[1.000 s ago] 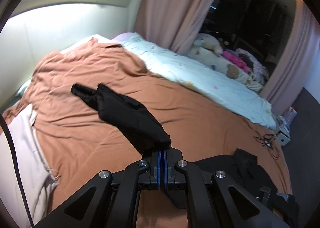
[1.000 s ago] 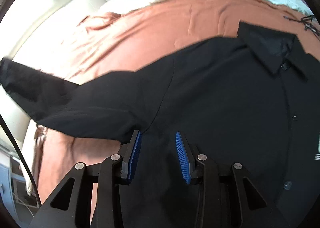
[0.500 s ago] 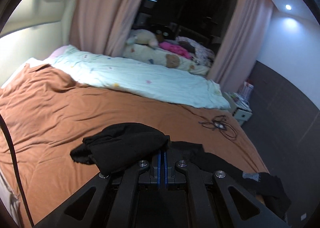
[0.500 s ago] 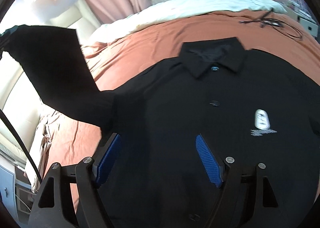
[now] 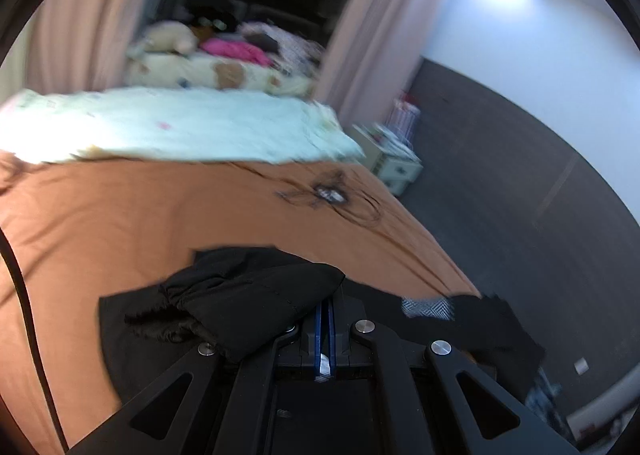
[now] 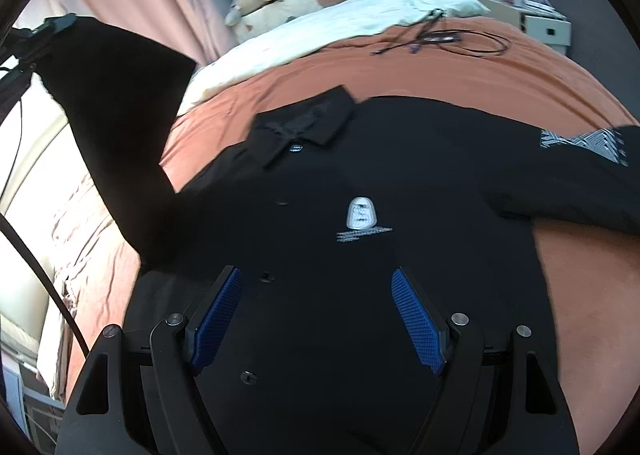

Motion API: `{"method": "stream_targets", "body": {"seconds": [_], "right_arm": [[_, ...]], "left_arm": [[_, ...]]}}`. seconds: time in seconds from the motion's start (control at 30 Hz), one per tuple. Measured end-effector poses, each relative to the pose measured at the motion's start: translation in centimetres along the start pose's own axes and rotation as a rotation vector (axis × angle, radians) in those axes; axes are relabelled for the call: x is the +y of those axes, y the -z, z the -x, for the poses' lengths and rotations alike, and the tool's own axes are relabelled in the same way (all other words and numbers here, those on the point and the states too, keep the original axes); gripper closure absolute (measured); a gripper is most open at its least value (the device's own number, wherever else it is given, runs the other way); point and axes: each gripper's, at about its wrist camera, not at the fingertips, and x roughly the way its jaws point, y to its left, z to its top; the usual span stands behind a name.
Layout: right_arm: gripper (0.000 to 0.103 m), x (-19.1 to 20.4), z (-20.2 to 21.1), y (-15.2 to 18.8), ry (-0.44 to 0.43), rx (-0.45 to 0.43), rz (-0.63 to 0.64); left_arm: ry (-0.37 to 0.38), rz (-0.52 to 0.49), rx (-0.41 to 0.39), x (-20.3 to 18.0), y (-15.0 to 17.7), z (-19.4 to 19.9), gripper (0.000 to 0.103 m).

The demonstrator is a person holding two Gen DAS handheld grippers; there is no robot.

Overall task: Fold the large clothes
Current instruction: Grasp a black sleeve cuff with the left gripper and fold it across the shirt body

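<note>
Pressed together, the blue-padded jaws of the left gripper point(image 5: 325, 329) pinch the bunched cuff end of a black sleeve point(image 5: 248, 303), which spills over the gripper's left finger. That sleeve belongs to a black collared button-front shirt point(image 6: 340, 255) lying face up on a rust-orange bed cover point(image 6: 460, 71), collar toward the far side (its small white chest badge shows near the middle). In the right wrist view the held sleeve rises as a dark panel at upper left, lifted clear of the bed. Spread wide and gripping nothing, the right gripper point(image 6: 316, 319) hovers over the shirt's lower front, its blue ribbed pads either side of the button line. A pale quilt point(image 5: 180, 127) lies beyond the orange cover, and a tangled black cable point(image 6: 444, 41) rests near the far edge.
</note>
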Motion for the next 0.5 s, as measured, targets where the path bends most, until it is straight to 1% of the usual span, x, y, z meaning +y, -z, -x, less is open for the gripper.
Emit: {"method": "stream_targets", "body": {"seconds": [0.03, 0.1, 0.13, 0.17, 0.2, 0.27, 0.37, 0.5], "right_arm": [[0.027, -0.3, 0.5, 0.2, 0.007, -0.001, -0.006], [0.027, -1.4, 1.2, 0.8, 0.036, -0.006, -0.018], [0.027, -2.1, 1.3, 1.2, 0.053, -0.006, -0.025], [0.027, -2.4, 1.4, 1.1, 0.061, -0.003, -0.032], [0.027, -2.7, 1.3, 1.1, 0.066, 0.002, -0.038], [0.027, -2.9, 1.2, 1.3, 0.076, 0.014, -0.045], [0.027, -2.1, 0.9, 1.2, 0.079, 0.023, -0.039], [0.027, -0.3, -0.4, 0.4, 0.064, 0.04, 0.005]], "left_arm": [[0.007, -0.01, 0.022, -0.1, 0.1, -1.1, 0.1], [0.011, -0.042, 0.114, -0.8, 1.6, -4.0, 0.074], [0.03, -0.041, 0.173, -0.7, 2.9, -5.6, 0.041], [0.038, -0.036, 0.202, -0.5, 3.7, -6.4, 0.016], [0.038, -0.036, 0.225, -0.3, 4.8, -7.2, 0.011], [0.023, -0.039, 0.259, 0.5, 6.4, -7.6, 0.01], [0.003, 0.005, 0.294, 3.0, 7.8, -7.4, 0.01], [-0.089, 0.032, 0.292, 7.2, 8.7, -5.7, 0.01]]}}
